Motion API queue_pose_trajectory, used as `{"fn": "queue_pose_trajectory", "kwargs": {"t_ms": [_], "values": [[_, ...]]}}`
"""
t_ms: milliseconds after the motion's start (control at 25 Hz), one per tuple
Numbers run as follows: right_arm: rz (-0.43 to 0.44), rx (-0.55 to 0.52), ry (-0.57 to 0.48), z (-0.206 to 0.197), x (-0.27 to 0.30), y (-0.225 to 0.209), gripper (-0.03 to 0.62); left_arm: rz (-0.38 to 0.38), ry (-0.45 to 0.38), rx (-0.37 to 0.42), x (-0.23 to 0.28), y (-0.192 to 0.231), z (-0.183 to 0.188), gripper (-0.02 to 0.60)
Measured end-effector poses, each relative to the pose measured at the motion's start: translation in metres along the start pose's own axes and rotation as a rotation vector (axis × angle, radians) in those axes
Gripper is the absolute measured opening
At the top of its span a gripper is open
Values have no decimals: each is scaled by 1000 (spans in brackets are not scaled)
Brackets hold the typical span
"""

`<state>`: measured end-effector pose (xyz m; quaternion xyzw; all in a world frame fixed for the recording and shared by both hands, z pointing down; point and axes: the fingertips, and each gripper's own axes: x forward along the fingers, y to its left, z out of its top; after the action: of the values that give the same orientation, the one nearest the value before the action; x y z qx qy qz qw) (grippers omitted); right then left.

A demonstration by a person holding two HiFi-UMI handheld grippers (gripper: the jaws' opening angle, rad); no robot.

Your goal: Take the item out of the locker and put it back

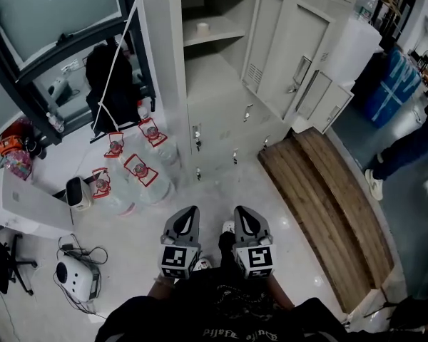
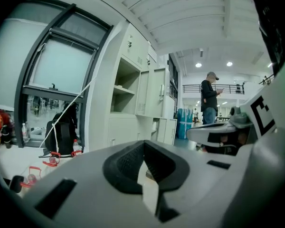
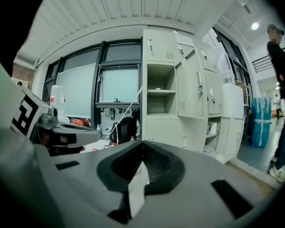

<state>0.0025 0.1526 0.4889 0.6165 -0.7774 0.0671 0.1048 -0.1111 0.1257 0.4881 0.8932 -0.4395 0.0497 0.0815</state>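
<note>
While the small pale item point(image 1: 203, 28) sits toward the left edge of the upper shelf point(image 1: 227, 31) in the open locker point(image 1: 174, 63), left tongs point(image 1: 190, 209) and right tongs point(image 1: 241, 210) hang closed and empty well short of it, guess nothing's in reach yet.

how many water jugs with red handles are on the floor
4, grouped left of the locker: back right jug, back left jug, front right jug, front left jug. More may be hidden.
</note>
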Motion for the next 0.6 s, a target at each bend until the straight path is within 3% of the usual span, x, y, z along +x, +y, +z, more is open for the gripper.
{"fn": "queue_pose_trajectory", "kwargs": {"t_ms": [160, 600], "values": [[26, 0, 11, 1, 25, -8, 5, 1, -23, -4, 14, 7, 6, 8], [139, -31, -5, 36, 121, -60, 5, 108, -33, -16, 101, 41, 32, 8]]}}
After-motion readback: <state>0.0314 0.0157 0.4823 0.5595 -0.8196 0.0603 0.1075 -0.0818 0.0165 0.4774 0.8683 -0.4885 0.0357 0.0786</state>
